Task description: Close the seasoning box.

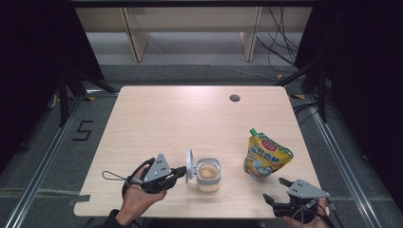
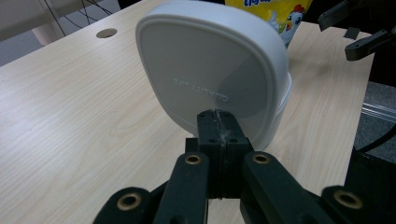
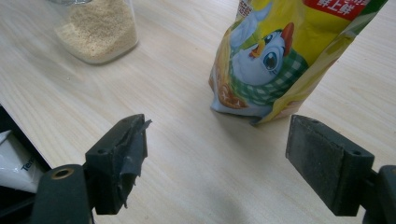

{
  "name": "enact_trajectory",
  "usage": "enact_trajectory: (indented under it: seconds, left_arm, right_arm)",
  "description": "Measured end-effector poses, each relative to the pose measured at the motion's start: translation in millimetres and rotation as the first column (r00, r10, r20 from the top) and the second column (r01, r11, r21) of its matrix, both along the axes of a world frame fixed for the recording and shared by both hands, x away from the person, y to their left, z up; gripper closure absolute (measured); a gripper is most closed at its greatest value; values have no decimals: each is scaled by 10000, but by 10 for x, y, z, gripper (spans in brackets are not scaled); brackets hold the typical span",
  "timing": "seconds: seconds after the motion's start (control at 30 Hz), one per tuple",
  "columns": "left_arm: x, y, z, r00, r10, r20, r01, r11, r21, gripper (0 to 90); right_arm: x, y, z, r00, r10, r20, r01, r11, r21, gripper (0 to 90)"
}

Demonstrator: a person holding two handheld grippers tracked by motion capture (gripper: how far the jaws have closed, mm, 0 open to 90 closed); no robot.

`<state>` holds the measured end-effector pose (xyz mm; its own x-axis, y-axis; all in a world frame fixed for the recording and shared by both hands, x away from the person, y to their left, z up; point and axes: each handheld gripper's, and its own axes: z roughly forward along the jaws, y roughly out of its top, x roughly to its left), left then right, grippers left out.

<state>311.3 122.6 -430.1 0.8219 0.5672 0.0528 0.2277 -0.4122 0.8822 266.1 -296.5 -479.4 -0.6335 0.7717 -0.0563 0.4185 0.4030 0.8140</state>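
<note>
High view shows the left gripper (image 1: 179,171) at the near-left part of the table, pointing towards the clear, squarish plastic jar of pale tan granules (image 1: 208,174) just beyond its tips. Its jaws are pressed together on the lower edge of the white rounded-square hinged lid (image 1: 189,164), which stands upright on the jar's left side, flipped open so the jar's mouth is uncovered. In the left gripper view the lid (image 2: 212,70) stands directly ahead of the closed tips, its flat face turned to the camera and its edge pinched between the pads.

The right gripper (image 1: 278,190) sits at the near-right corner with its jaws spread wide and nothing between them. The yellow stand-up foil pouch with a green screw spout and a cartoon chick (image 1: 266,156) stands just beyond it and a little to its left, upright with a lean; its long axis runs from base to spout. In the right gripper view the pouch (image 3: 280,51) stands ahead of the gap between the open jaws, apart from both pads, with the jar (image 3: 98,30) farther off to the upper left.

The right hand is plainly the nearer one to the pouch, so a reach forward and a close on its body is probably what comes next.

Counted: two grippers, one jar, one lid, one pouch, all on one light wooden table (image 1: 166,118) with one small round grommet hole (image 1: 235,98) near its far edge.
</note>
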Motion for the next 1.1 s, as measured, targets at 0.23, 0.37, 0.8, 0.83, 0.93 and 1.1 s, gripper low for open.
enact_trajectory:
  seconds: [0.23,0.37,0.8,0.83,0.93,1.1]
  left_arm:
    - [6,-75,15,10000,-81,-5,81,10000,-46,891]
    - [12,-117,23,9999,-151,66,151,9999,-58,891]
    - [17,-147,53,9995,-264,175,265,9996,-98,882]
    - [15,-140,57,9995,-266,149,267,9996,-110,879]
    - [10,-130,54,9997,-255,16,256,9993,-259,857]
    - [21,-68,43,9995,-270,-157,261,9979,-587,731]
  right_arm:
    - [1,-1,0,10000,17,-4,-17,10000,-11,217]
    - [4,-6,0,9999,12,117,-11,10000,-51,217]
    - [2,0,-2,9999,74,-113,-74,10000,4,219]
    - [1,-2,-1,10000,21,-9,-21,10000,-37,219]
    - [6,-2,-4,9999,42,122,-42,10000,-52,219]
    - [0,1,0,10000,6,82,-5,9999,-153,221]
